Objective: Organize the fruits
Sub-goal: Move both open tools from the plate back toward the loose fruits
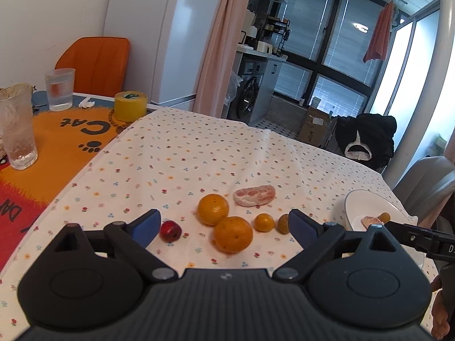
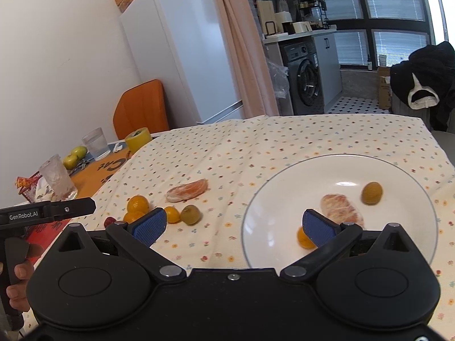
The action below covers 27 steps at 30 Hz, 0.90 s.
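Right now both my claws hang wide and empty — left gripper (image 1: 224, 223) over the loose fruit, two oranges (image 1: 233, 234) near its middle, right gripper (image 2: 233, 226) at the plate (image 2: 284, 176), where three pieces already sit — I'd guess as the collecting spot.

My right gripper (image 2: 234, 226) hangs with its blue pads spread wide over the near rim of the white plate (image 2: 284, 182). On the plate I see a peeled citrus segment (image 2: 341, 209), a greenish-brown small fruit (image 2: 372, 192) just beyond it, and a small orange fruit (image 2: 303, 238) partly hidden behind my right pad. Further left, on the floral tablecloth (image 2: 256, 142), lie another peeled segment (image 2: 187, 189) and several small fruits.
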Motion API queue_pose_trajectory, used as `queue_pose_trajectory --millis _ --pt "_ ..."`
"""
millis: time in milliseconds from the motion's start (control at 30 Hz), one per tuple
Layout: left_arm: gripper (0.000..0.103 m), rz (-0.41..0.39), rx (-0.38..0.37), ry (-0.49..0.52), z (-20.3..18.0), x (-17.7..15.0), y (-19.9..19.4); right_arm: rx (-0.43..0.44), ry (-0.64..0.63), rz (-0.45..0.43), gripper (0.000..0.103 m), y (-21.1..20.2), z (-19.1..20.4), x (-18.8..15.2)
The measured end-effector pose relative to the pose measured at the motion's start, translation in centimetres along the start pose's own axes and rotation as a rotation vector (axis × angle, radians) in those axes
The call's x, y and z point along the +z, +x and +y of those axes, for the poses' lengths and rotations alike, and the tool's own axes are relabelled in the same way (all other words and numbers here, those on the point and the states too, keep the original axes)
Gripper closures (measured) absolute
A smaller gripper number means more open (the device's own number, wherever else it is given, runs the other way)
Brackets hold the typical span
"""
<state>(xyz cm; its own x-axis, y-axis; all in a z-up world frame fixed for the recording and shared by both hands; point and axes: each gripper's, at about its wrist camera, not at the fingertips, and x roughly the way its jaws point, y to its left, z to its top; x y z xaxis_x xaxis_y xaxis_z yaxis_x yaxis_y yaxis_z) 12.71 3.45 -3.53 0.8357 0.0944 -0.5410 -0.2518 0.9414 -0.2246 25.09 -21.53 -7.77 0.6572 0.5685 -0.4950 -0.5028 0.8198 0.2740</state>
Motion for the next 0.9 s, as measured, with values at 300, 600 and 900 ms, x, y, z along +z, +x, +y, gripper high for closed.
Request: queue_pose_trajectory --millis 300,600,900 --pt "0.008 -0.001 0.01 -0.034 2.4 0.0 0.0 0.032 -0.026 0.019 0.0 1.1 1.7 0.1" --pt "0.012 -0.009 0.021 -0.037 3.4 0.0 0.2 0.071 -0.056 0.009 0.0 2.2 3.2 0.2" --pt "0.033 0.02 -0.008 -0.038 2.9 -0.2 1.2 0.083 -0.113 0.023 0.001 3.3 4.5 0.2"
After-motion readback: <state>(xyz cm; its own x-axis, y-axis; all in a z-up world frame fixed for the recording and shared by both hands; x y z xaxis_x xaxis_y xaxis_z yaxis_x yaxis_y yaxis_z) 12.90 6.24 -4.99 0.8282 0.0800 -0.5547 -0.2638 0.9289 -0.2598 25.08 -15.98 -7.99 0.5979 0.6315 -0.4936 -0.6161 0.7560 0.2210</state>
